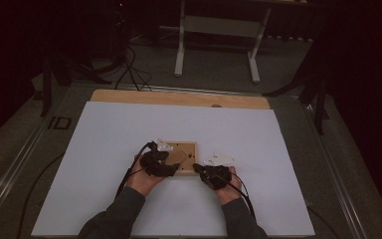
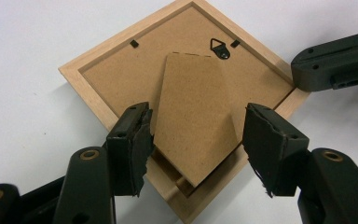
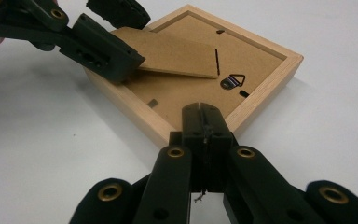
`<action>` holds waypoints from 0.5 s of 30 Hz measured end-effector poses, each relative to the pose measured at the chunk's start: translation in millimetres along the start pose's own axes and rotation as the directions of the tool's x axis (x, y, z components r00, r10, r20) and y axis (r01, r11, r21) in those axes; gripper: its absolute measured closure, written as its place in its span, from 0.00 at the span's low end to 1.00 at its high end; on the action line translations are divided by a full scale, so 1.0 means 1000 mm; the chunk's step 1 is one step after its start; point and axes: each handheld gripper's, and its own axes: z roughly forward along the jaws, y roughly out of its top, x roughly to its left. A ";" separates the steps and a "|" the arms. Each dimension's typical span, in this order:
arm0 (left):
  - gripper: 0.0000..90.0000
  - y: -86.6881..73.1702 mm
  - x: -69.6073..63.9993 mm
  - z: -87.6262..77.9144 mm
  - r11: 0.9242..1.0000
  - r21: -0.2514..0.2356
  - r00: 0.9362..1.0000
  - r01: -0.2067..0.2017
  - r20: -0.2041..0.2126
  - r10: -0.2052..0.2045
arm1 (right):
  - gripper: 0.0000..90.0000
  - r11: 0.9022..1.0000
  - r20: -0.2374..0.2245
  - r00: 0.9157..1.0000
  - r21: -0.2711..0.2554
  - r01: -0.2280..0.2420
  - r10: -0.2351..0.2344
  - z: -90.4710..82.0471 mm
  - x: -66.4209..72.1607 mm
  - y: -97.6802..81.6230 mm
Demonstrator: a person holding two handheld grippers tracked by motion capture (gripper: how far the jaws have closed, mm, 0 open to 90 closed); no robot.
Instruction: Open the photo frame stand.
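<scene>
A wooden picture frame lies face down on the white board, its brown backing up. In the left gripper view the frame shows a raised fibreboard stand flap and a small metal hanger. My left gripper is open, with the flap between its pads and a gap on the right side. My right gripper is shut with nothing in it, its tips over the frame's near rim. From above, the left gripper and right gripper meet at the frame's front edge.
A few small white pieces lie just right of the frame, and another white piece sits at its far left corner. The white board rests on a wooden table. A desk's legs stand on the floor beyond.
</scene>
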 end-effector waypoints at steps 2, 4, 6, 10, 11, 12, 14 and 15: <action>0.46 -0.001 0.000 0.000 1.000 0.006 1.000 0.001 0.001 -0.001 | 1.00 1.000 0.000 1.000 0.000 0.000 0.000 0.000 0.000 0.000; 0.46 -0.001 0.001 0.000 1.000 0.016 1.000 0.001 0.005 -0.001 | 1.00 1.000 0.000 1.000 0.000 0.000 0.000 0.000 0.000 0.000; 0.47 -0.001 0.001 0.001 1.000 0.027 1.000 0.005 -0.002 -0.005 | 1.00 1.000 0.000 1.000 0.000 0.000 0.000 0.000 0.000 0.000; 0.55 0.000 0.003 0.001 0.999 0.035 1.000 0.024 0.013 -0.025 | 1.00 1.000 0.000 1.000 0.000 0.001 -0.001 0.000 0.000 0.000; 0.55 0.000 0.003 0.000 0.999 0.037 0.999 0.028 0.015 -0.028 | 1.00 1.000 0.000 1.000 0.000 0.001 -0.001 0.000 0.000 0.000; 0.56 0.000 0.003 0.000 0.999 0.039 0.999 0.032 0.018 -0.033 | 1.00 1.000 0.001 1.000 0.000 0.001 -0.001 0.000 0.000 0.000; 0.56 0.002 0.004 -0.001 0.998 0.041 0.999 0.044 0.027 -0.045 | 1.00 1.000 0.001 1.000 0.000 0.001 -0.001 0.000 0.000 0.000; 0.56 0.002 0.005 -0.001 0.998 0.042 0.998 0.052 0.032 -0.053 | 1.00 1.000 0.001 1.000 0.000 0.000 0.000 0.000 0.000 0.000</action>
